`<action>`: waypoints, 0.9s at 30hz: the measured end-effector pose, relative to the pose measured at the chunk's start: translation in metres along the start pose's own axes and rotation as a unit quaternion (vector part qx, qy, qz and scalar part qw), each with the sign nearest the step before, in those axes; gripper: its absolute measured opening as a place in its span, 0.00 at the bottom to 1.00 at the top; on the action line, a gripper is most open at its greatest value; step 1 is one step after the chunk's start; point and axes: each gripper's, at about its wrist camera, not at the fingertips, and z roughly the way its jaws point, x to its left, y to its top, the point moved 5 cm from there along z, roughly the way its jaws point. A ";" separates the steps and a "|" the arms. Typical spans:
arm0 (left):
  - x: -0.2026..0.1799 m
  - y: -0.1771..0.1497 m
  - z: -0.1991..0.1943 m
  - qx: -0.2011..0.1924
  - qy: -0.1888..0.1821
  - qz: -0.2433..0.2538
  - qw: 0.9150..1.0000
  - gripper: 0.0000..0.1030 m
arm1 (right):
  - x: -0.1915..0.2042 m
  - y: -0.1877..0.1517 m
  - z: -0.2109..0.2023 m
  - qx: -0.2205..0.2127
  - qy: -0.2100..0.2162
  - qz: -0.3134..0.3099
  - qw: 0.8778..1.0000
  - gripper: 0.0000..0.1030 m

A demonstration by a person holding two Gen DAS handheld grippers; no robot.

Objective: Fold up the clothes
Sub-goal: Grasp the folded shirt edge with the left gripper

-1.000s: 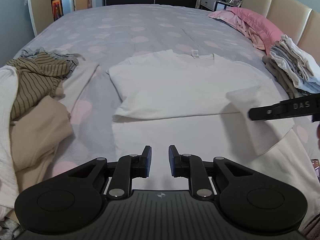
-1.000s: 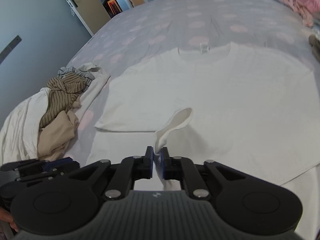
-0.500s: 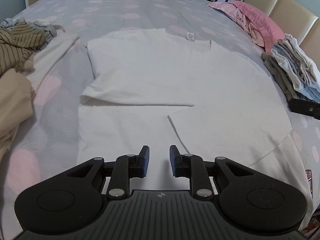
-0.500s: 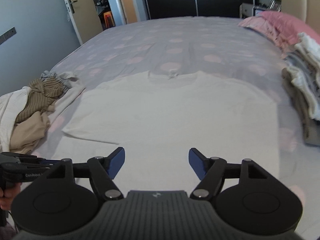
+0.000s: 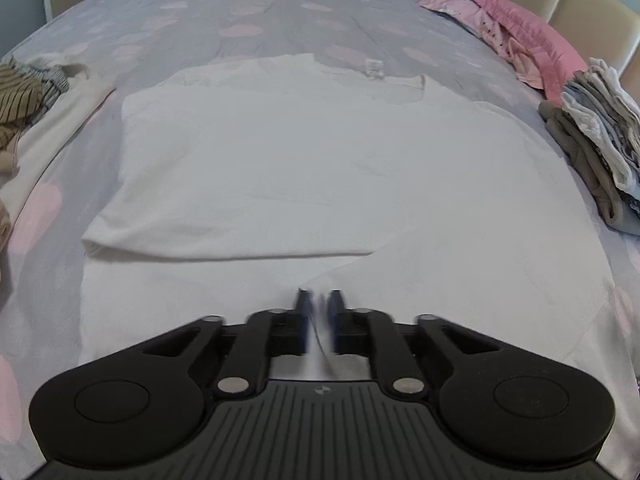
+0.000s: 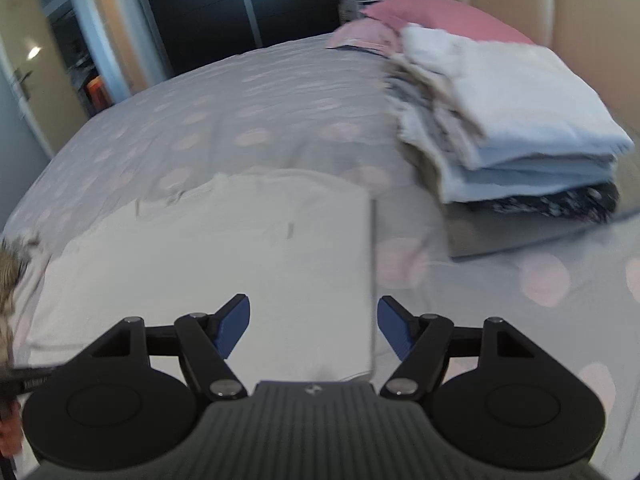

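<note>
A white T-shirt (image 5: 304, 168) lies flat on the bed with both sleeves folded in over its body. It also shows in the right wrist view (image 6: 224, 252), where its folded right edge is straight. My left gripper (image 5: 319, 304) is low over the shirt's lower middle, its fingers nearly closed and blurred, with white cloth between them. My right gripper (image 6: 314, 314) is open and empty, hovering over the shirt's right edge.
A stack of folded clothes (image 6: 500, 120) sits on the right of the bed, also in the left wrist view (image 5: 592, 140). Pink pillows (image 5: 520, 36) lie at the headboard. A pile of unfolded clothes (image 5: 24, 96) lies at the left.
The right gripper laid the right sleeve over the shirt, opened and swung right toward the folded stack. The left gripper moved forward, down onto the shirt, and its fingers closed in.
</note>
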 end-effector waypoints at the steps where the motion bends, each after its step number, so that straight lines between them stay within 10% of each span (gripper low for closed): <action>1: -0.003 0.002 -0.004 -0.007 -0.001 0.005 1.000 0.01 | -0.008 0.003 0.000 -0.002 -0.004 0.015 1.000 0.71; 15: -0.027 0.119 -0.075 -0.108 -0.012 0.047 0.993 0.00 | -0.045 0.000 0.005 0.014 -0.037 0.057 0.998 0.71; 27: 0.016 0.176 -0.085 -0.132 0.056 0.066 0.987 0.00 | -0.034 -0.008 0.025 0.035 -0.020 0.030 0.999 0.71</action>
